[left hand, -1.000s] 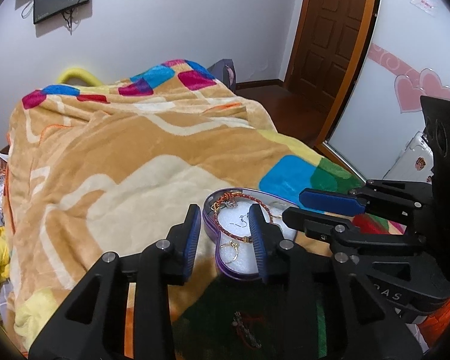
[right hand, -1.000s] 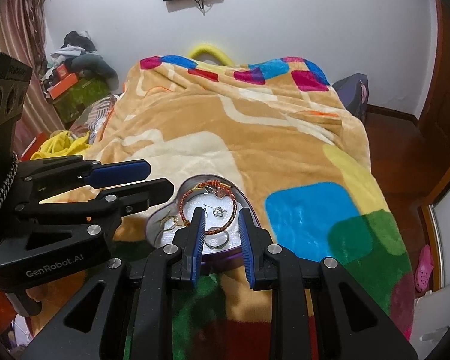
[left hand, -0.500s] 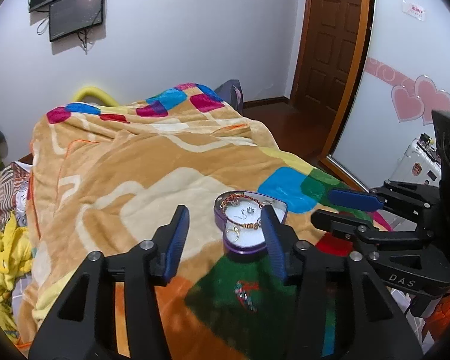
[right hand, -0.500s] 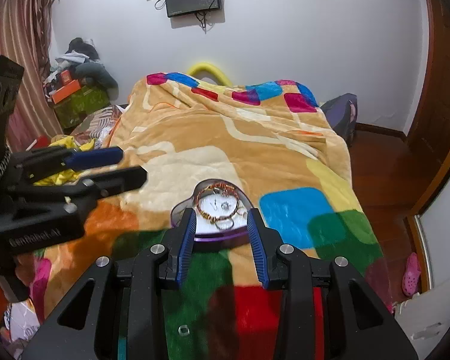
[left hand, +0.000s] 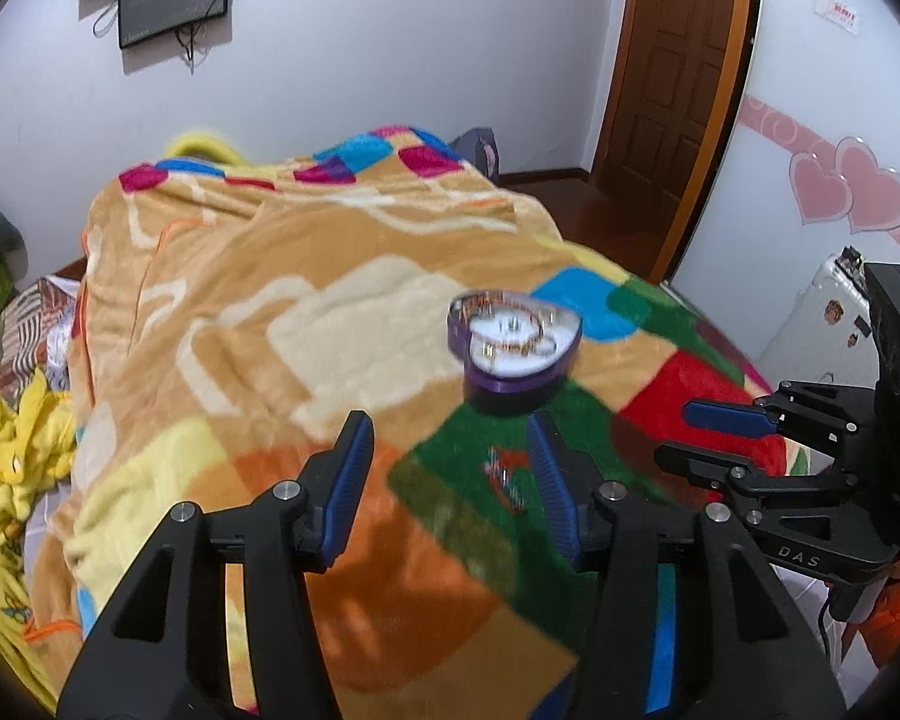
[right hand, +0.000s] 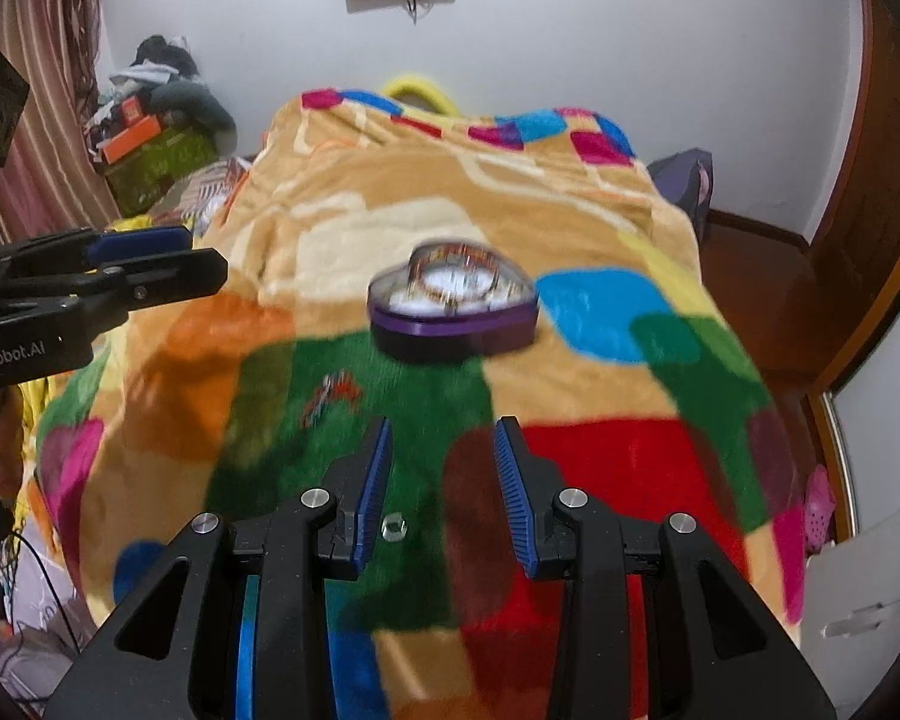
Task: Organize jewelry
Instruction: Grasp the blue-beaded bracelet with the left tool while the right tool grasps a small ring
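A purple heart-shaped jewelry box (left hand: 513,343) sits open on the bed blanket, with a red beaded bracelet, rings and earrings on its white lining; it also shows in the right wrist view (right hand: 453,312). A small red and silver piece of jewelry (left hand: 506,471) lies on the green patch in front of it, also in the right wrist view (right hand: 330,397). A small ring (right hand: 395,525) lies on the blanket between the right fingers. My left gripper (left hand: 450,480) is open and empty, well short of the box. My right gripper (right hand: 441,480) is open and empty.
The bed is covered by a multicoloured blanket (left hand: 270,312). Yellow cloth (left hand: 12,450) lies at its left side. A wooden door (left hand: 678,78) and a white cabinet (left hand: 810,324) stand to the right. Clutter (right hand: 150,120) is piled at the far left wall.
Both grippers have pulled back and up from the jewelry box, which now sits farther away. The left jaws have opened wider. The loose jewelry piece and ring have come into view.
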Available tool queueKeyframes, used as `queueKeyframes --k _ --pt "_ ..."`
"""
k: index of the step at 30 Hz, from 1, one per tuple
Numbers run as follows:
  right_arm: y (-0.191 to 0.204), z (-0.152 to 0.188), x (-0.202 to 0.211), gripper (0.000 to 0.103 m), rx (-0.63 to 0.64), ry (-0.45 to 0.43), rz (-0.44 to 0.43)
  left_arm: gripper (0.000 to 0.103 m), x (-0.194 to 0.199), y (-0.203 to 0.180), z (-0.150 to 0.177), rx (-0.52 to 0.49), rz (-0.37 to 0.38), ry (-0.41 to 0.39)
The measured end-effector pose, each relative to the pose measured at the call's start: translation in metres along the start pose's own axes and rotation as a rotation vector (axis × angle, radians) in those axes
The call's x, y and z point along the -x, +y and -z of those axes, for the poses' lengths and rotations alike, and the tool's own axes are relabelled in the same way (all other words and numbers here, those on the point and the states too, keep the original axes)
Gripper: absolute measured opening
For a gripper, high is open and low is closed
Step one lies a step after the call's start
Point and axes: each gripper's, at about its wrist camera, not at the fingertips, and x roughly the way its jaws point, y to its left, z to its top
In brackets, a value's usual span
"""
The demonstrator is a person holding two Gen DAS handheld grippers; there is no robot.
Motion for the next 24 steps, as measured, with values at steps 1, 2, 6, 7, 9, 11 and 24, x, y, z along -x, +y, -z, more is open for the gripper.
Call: queueKeyframes --k 1,2,6,7,9,11,24 --pt "0.001 0.004 -0.003 0.032 0.001 0.01 -0.002 0.052 -0.001 0.0 0.005 0.003 0.001 0.011" --pt "0.002 0.008 -0.002 0.032 0.001 0.015 -0.003 0.052 -0.002 0.0 0.008 0.005 0.002 0.018" --pt "0.007 0.018 -0.006 0.032 0.009 0.032 -0.01 0.052 -0.005 0.0 0.022 0.014 0.007 0.044" --pt "0.008 0.02 -0.007 0.032 0.009 0.035 -0.009 0.052 -0.006 0.0 0.026 0.018 0.011 0.051" --pt "0.009 0.023 -0.009 0.032 0.007 0.043 -0.014 0.052 -0.008 -0.001 0.03 0.019 0.016 0.06" --pt "0.009 0.025 -0.012 0.032 0.001 0.053 -0.016 0.052 -0.01 -0.003 0.035 0.018 0.021 0.071" --pt "0.017 0.034 -0.016 0.01 0.053 0.047 -0.027 0.043 -0.033 -0.014 0.041 0.008 0.07 0.134"
